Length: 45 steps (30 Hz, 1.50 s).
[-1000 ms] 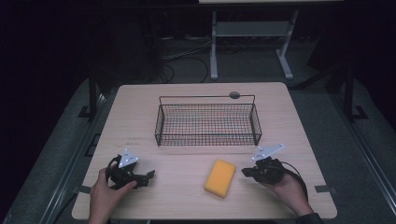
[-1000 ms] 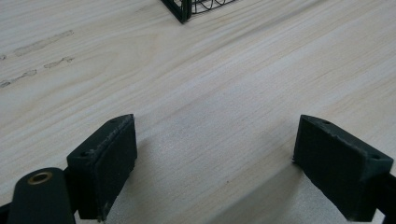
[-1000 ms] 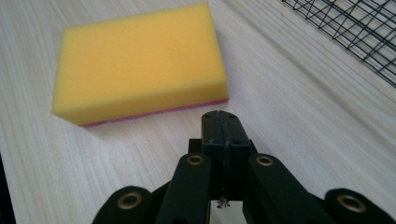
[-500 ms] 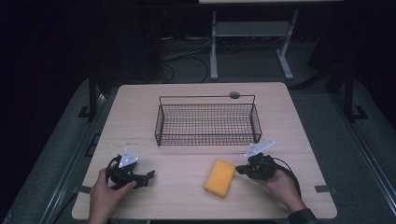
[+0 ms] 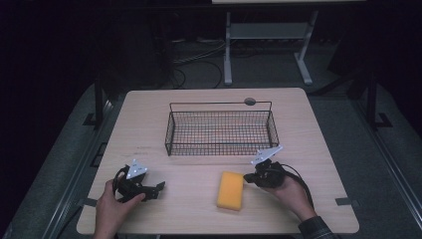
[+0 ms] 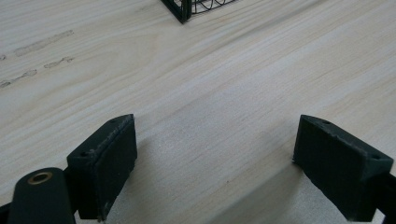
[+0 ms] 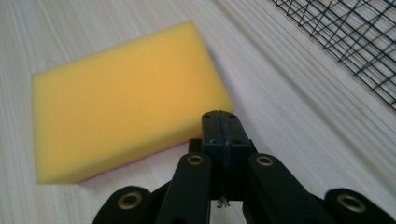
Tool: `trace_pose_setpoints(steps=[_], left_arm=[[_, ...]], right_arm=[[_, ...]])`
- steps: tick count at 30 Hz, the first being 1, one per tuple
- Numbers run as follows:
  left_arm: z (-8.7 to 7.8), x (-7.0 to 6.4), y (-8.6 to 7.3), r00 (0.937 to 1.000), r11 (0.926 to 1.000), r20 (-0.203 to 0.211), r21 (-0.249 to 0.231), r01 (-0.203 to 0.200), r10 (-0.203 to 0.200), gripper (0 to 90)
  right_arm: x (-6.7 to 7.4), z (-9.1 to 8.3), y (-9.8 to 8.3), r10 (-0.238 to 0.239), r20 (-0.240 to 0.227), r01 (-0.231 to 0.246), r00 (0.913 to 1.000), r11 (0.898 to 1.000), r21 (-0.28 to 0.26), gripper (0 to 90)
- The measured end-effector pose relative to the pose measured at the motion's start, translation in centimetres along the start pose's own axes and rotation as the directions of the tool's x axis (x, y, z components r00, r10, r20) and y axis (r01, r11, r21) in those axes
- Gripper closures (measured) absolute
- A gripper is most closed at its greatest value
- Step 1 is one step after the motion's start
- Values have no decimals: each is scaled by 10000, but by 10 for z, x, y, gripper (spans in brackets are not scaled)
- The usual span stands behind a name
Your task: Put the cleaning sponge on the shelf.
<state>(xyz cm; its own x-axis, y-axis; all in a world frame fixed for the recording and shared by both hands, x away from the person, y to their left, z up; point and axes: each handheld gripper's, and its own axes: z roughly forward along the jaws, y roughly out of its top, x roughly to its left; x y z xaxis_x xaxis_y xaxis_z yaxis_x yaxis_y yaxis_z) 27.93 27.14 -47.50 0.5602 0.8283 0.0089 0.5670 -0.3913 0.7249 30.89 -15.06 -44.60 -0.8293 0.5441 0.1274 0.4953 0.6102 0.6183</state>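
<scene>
**Right gripper at the sponge edge, left gripper parked**

While the left gripper (image 5: 149,189) rests low over the near-left part of the desk (image 5: 149,129), its fingers (image 6: 105,161) stand spread wide apart with only bare wood grain between them – nothing gripped. A hand (image 5: 110,211) wraps its body from the near edge in the high view.

Right gripper (image 5: 247,178): held by the other hand (image 5: 291,195), cable looping back over the wrist, grey three-cornered plate tilted up on top. Its fingers (image 7: 223,135) are pressed flat together, pad against pad, nothing between them. Tip points at the yellow sponge (image 5: 231,190) and sits just beside the sponge's right-hand long edge in the high view; in the right gripper view the closed tip overlaps the sponge's near edge – contact cannot be told for certain.

Sponge: lies flat on the desk, near side, right of centre, between the two grippers but much closer to the right one. A thin pinkish underside shows along its near edge in the right gripper view.

Wire basket (image 5: 221,105): black mesh, upright, mid-desk, beyond the sponge and well apart from it. One corner shows at the top of the left gripper view, its mesh wall at upper right of the right gripper view.
</scene>
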Motion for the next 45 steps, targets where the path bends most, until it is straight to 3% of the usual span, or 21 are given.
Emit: trace_pose_setpoints(steps=[45], left_arm=[[0, 0, 0, 10000, 10000, 2, -3, 1, -1, 126]], right_arm=[[4, 30, 39, -204, -356, 207, 9992, 9998, 83, 896]])
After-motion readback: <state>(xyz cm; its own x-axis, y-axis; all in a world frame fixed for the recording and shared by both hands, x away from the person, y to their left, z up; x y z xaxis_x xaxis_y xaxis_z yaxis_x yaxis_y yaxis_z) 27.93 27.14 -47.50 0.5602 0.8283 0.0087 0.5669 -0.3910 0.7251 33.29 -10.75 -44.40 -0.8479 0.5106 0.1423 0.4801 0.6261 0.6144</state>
